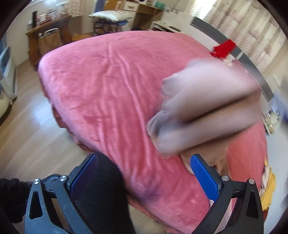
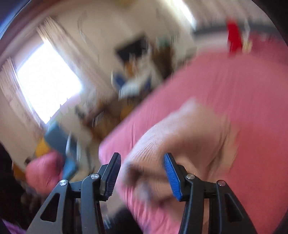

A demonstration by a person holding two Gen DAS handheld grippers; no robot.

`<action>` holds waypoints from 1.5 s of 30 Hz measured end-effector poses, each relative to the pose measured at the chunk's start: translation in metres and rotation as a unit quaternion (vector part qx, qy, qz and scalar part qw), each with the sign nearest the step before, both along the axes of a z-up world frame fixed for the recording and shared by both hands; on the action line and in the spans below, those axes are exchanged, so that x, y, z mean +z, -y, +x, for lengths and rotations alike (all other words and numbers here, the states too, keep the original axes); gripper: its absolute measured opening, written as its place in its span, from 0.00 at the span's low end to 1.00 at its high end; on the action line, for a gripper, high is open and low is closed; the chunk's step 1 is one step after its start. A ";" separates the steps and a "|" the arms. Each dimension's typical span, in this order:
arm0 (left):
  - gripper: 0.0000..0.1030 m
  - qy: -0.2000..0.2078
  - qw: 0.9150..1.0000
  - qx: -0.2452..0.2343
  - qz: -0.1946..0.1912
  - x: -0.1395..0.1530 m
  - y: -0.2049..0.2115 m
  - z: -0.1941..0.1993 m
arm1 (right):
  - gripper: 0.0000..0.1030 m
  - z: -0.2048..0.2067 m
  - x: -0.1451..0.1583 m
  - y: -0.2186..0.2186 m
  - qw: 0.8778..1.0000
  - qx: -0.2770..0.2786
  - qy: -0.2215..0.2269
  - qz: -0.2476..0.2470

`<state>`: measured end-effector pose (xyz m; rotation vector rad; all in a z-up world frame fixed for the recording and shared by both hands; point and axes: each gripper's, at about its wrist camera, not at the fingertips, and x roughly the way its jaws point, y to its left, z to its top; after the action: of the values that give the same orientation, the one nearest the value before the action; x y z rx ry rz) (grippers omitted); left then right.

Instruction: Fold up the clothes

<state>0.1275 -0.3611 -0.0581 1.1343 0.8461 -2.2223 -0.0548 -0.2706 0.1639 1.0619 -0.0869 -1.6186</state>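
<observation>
pink bed (image 1: 108, 81) bears a folded, blurry beige garment (image 1: 207, 108); both grippers, left gripper (image 1: 144, 178) and right gripper (image 2: 142, 174), gape empty, so probably regrasp an edge squarely.

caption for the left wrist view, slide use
Open left gripper above a pink blanket, with a blurred folded beige garment lying ahead.

Pink blanket (image 1: 108, 81) over the bed, white pillow (image 1: 109, 15), wooden desk (image 1: 48, 25), bright window (image 2: 48, 81).
</observation>
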 end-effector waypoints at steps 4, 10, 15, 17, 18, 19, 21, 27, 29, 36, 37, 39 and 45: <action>1.00 0.020 1.000 0.012 -0.006 -0.016 0.013 0.013 | 0.50 0.031 -0.114 -0.035 0.992 -0.040 0.116 -0.007; 1.00 0.047 0.999 -0.005 0.018 -0.049 0.004 0.005 | 0.52 0.032 -0.196 -0.152 0.966 -0.206 0.091 0.127; 1.00 0.060 0.997 -0.049 -0.008 -0.053 -0.022 -0.014 | 0.56 0.018 -0.182 -0.175 0.944 -0.219 -0.024 0.247; 1.00 0.064 0.995 -0.069 -0.023 -0.051 -0.033 -0.022 | 0.56 0.018 -0.193 -0.177 0.943 -0.201 -0.026 0.263; 1.00 0.062 0.995 -0.079 -0.031 -0.048 -0.038 -0.025 | 0.56 0.015 -0.199 -0.170 0.943 -0.194 -0.022 0.268; 1.00 0.061 0.994 -0.087 -0.038 -0.045 -0.042 -0.027 | 0.56 0.012 -0.205 -0.162 0.943 -0.188 -0.019 0.273; 1.00 0.063 0.992 -0.098 -0.053 -0.041 -0.047 -0.029 | 0.60 0.011 -0.221 -0.145 0.936 -0.183 -0.034 0.299; 1.00 0.078 0.991 -0.094 -0.057 -0.045 -0.053 -0.025 | 0.97 0.024 -0.251 -0.122 0.909 -0.189 -0.161 0.334; 1.00 0.086 0.991 -0.088 -0.045 -0.050 -0.055 -0.024 | 0.89 0.016 -0.252 -0.134 0.927 -0.182 -0.121 0.306; 1.00 0.094 0.989 -0.107 -0.039 -0.051 -0.075 -0.030 | 0.10 0.020 -0.230 -0.148 0.953 -0.125 -0.089 0.261; 1.00 0.092 0.988 -0.112 -0.049 -0.048 -0.079 -0.030 | 0.10 0.021 -0.220 -0.151 0.948 -0.129 -0.115 0.266; 1.00 0.088 0.986 -0.120 -0.071 -0.041 -0.085 -0.030 | 0.09 0.021 -0.199 -0.159 0.936 -0.143 -0.168 0.274; 1.00 0.079 0.983 -0.130 -0.100 -0.027 -0.087 -0.032 | 0.09 -0.040 -0.094 -0.271 0.868 -0.305 -0.275 0.281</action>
<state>0.0957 -0.2743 -0.0849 1.3633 0.4167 -2.3223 -0.0950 0.0005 0.0702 0.9988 0.5094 -2.5776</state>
